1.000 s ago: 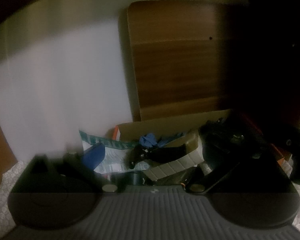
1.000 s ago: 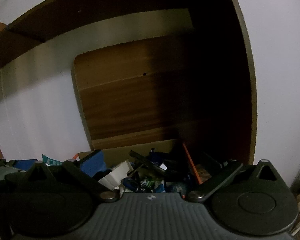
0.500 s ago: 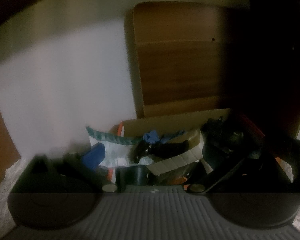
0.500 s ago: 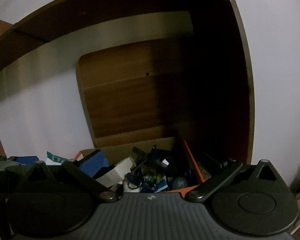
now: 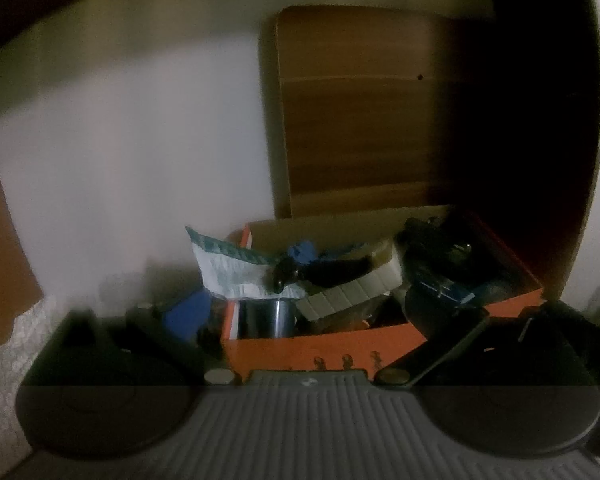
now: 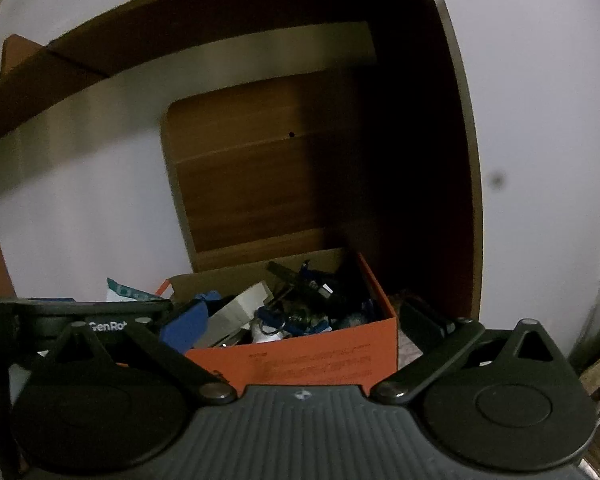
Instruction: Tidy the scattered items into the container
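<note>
An orange cardboard box stands against the wall, full of items: a white and green packet, a dark can, a grey strip of blocks, black and blue parts. In the right wrist view the same box shows blue and black bits and a grey block. My left gripper is open, its blue-padded finger left of the box. My right gripper is open and empty in front of the box, its blue pad at the box's left corner.
A brown wooden panel leans on the white wall behind the box. A wooden shelf runs overhead and a dark wooden side wall stands right of the box. A pale patterned surface lies at the left.
Both grippers have drawn back and lower from the box, so its orange front wall now shows in both views. Both stay open.
</note>
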Available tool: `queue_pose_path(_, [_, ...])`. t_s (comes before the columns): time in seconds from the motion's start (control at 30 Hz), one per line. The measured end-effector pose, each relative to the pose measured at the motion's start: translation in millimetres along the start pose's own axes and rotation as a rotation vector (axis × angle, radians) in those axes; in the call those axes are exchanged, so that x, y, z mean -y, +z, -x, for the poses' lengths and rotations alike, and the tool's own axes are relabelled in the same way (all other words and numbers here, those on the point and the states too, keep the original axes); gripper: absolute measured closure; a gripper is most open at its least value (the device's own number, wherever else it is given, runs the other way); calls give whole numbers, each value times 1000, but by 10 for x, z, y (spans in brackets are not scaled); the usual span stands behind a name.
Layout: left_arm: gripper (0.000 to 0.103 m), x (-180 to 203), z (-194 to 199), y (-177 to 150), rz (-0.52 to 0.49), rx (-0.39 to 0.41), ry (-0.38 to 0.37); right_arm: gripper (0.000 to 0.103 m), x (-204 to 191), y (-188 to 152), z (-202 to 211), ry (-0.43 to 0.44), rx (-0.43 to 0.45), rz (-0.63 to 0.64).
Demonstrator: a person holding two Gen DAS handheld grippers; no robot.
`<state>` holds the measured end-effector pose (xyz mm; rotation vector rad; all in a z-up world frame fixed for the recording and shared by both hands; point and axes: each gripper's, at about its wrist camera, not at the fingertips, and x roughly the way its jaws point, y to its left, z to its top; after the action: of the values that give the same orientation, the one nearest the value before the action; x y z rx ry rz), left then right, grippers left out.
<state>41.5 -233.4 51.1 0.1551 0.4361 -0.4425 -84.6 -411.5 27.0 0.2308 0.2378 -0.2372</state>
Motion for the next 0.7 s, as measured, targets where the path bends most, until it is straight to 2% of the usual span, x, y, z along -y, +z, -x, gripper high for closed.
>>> queue_pose_path(0.27, [0, -312, 232, -90, 13, 41, 20, 0, -251, -25, 145, 27, 15, 23])
queue_pose_path(0.4, [0, -640, 317, -246, 0, 90, 78, 0, -492, -123, 165, 72, 18, 28])
queue_pose_path(0.57, [0, -1052, 206, -403, 24, 75, 139, 0, -828, -281, 129, 126, 5, 48])
queue_pose_path(0.7, [0, -1242, 88, -508, 29, 55, 172, 0, -1001, -437, 68, 148, -12, 46])
